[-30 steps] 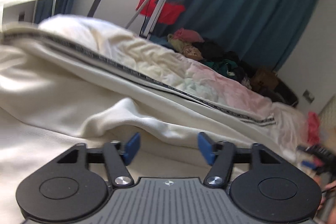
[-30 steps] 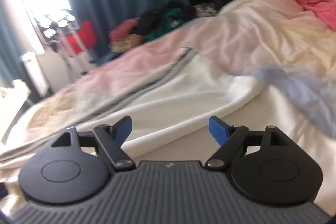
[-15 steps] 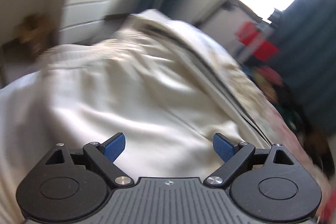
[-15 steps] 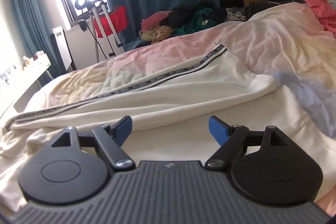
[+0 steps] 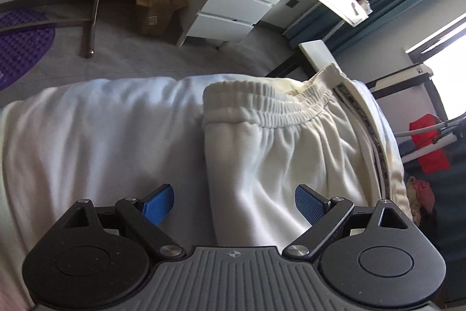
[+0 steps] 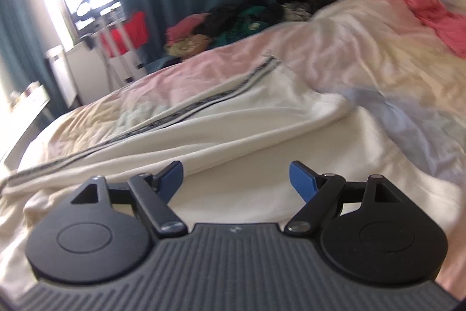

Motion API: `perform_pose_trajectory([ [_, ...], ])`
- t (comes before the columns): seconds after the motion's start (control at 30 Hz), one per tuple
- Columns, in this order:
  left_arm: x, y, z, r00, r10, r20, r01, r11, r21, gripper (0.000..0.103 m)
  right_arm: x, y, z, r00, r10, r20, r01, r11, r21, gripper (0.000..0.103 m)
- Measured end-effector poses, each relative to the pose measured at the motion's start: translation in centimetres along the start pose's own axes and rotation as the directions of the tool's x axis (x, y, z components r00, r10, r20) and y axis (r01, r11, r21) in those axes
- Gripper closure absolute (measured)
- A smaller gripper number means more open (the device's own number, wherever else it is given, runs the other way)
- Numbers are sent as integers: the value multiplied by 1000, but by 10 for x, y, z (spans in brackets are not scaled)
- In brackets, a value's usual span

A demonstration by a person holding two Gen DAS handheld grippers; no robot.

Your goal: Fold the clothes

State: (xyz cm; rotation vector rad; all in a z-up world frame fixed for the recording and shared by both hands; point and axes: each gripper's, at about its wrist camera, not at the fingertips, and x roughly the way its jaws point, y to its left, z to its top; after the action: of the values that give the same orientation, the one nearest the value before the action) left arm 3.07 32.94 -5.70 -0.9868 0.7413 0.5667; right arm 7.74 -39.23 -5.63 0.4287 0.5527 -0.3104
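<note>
Cream jogging trousers [image 5: 291, 153] with a black side stripe lie flat on the bed. In the left wrist view their elastic waistband [image 5: 271, 104] is at the bed's edge. My left gripper [image 5: 233, 203] is open and empty, just above the waist end, with the folded edge of the trousers between its fingers' line. In the right wrist view the trouser legs [image 6: 233, 124] stretch away over the duvet, striped seam on top. My right gripper [image 6: 236, 177] is open and empty, low over the near leg.
White duvet [image 5: 102, 121] covers the bed. White drawers [image 5: 236, 10], a cardboard box [image 5: 157, 8] and a purple mat [image 5: 20, 45] are on the floor beyond. A clothes pile [image 6: 233, 22] and pink garment [image 6: 431, 10] lie at the far side.
My left gripper swung left from the trouser legs to the waistband end and opened wider. My right gripper shifted slightly over the legs and stayed open.
</note>
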Motion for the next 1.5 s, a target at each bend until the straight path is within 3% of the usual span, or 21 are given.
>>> perform_pose_trajectory([
  [0.07,1,4,-1,1000,-18,-17,18,1000,-25,11,-3,-12,3,999,-53,6,53,997,63,22],
  [0.17,0,15,-3,993,-102,-64,97,993,-73,11,-12,-41,8,992,-123,19,116,971,207,22],
  [0.27,1,30,-4,976,-190,-105,172,972,-158,11,-19,-80,7,981,-195,-4,184,913,363,22],
  [0.33,2,40,-3,968,-228,-107,202,956,-211,11,-21,-102,6,958,-282,-55,280,867,412,22],
  [0.4,5,49,-3,961,-253,-113,219,943,-249,11,-25,-125,1,949,-306,-78,305,823,480,22],
  [0.63,19,62,0,936,-330,-123,283,913,-295,17,-65,-170,-35,960,-275,-43,217,644,734,20],
  [0.7,23,59,-1,928,-350,-130,305,912,-275,26,-61,-177,-42,962,-266,-63,216,597,773,21],
  [0.87,34,54,-2,903,-396,-165,356,907,-226,37,-34,-198,-61,968,-192,-161,236,485,842,21],
  [0.93,43,58,-1,904,-382,-193,340,915,-219,50,-30,-203,-67,971,-177,-159,224,454,862,20],
  [0.97,46,60,0,904,-376,-202,331,917,-223,62,-30,-203,-67,974,-175,-141,207,457,865,20],
  [1.0,49,62,-1,902,-381,-204,330,912,-244,66,-30,-202,-68,977,-172,-124,191,460,867,21],
  [1.07,54,68,-2,896,-393,-205,329,899,-288,66,-27,-201,-70,984,-156,-89,153,464,872,34],
  [1.2,56,66,-3,902,-387,-191,326,901,-287,70,-14,-206,-69,983,-149,-111,167,449,878,49],
  [1.3,56,64,-3,909,-378,-177,323,905,-275,88,-7,-211,-66,977,-177,-121,190,458,868,83],
  [1.37,56,62,-4,913,-372,-168,321,909,-267,92,-8,-210,-60,968,-218,-122,218,497,840,97],
  [1.43,53,55,-2,917,-367,-158,326,916,-233,93,-17,-204,-49,958,-278,-68,217,549,807,97],
  [1.5,49,37,7,919,-363,-153,333,923,-195,94,-30,-191,-35,953,-302,-1,200,628,752,97],
])
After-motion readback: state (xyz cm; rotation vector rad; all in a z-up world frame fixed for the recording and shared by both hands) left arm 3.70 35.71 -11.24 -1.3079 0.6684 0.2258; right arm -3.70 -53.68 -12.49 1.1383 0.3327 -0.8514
